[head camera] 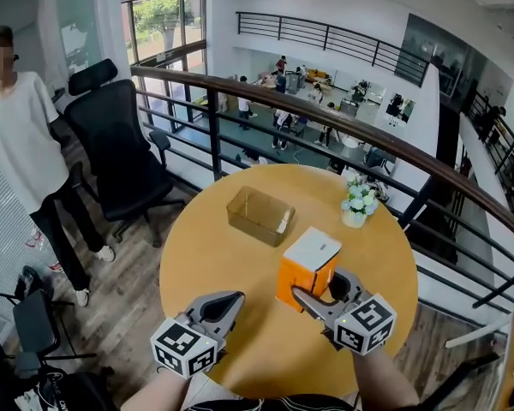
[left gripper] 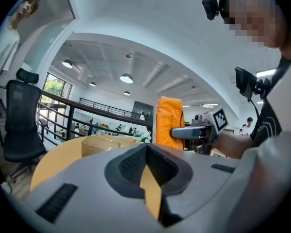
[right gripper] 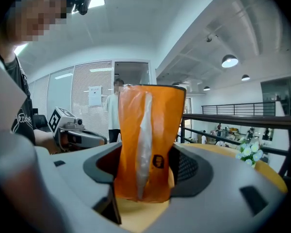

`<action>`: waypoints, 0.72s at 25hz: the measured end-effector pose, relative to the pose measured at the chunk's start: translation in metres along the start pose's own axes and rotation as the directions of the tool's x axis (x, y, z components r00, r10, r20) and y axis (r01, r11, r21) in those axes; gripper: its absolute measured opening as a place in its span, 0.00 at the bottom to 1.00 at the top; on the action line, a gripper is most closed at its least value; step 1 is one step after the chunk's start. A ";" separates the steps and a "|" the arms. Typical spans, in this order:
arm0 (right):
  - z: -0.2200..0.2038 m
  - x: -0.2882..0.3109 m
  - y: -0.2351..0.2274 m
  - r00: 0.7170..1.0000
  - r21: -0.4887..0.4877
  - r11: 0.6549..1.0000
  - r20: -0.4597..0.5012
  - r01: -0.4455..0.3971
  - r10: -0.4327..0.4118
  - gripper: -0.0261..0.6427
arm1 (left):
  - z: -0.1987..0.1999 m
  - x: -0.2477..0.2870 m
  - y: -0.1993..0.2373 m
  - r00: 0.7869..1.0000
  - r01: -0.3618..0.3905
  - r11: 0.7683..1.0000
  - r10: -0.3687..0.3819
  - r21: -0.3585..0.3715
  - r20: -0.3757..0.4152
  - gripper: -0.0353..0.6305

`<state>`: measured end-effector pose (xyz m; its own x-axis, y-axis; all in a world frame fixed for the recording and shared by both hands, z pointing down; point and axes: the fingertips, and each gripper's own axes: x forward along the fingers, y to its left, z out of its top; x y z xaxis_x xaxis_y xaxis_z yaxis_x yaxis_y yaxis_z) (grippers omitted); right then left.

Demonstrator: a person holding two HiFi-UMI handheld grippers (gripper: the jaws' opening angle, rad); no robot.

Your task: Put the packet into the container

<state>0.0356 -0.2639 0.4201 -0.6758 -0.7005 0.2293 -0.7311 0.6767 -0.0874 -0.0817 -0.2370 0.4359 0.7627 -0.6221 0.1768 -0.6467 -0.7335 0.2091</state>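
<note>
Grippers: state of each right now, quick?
Left gripper: closed, nothing between its jaws.
Right gripper: closed on the orange packet, holding it.

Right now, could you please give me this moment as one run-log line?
right gripper: shut on orange packet, upright | left gripper: shut, empty | container: on table, apart from orange packet

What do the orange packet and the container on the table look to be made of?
Orange packet: thin glossy plastic film, likely; it wrinkles and catches light, with a pale seam strip down one face.
Container: rigid clear plastic, perhaps lightly tinted; the tabletop shows through its walls and the rim is straight.
</note>
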 end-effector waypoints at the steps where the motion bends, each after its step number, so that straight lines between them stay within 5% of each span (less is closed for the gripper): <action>1: 0.002 0.005 -0.005 1.000 -0.005 1.000 -0.001 -0.003 0.003 0.47 | 0.002 0.002 0.004 1.000 -0.006 1.000 0.006 0.001 0.004 0.06; 18: 0.031 0.111 -0.102 0.991 -0.266 0.964 -0.129 -0.013 -0.022 0.47 | 0.009 0.056 0.053 0.998 -0.056 0.998 0.057 -0.039 0.031 0.06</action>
<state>0.0322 -0.4181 0.4247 -0.6421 -0.6801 0.3539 -0.6708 0.7219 0.1702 -0.0732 -0.3132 0.4480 0.7240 -0.6712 0.1588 -0.6880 -0.6862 0.2363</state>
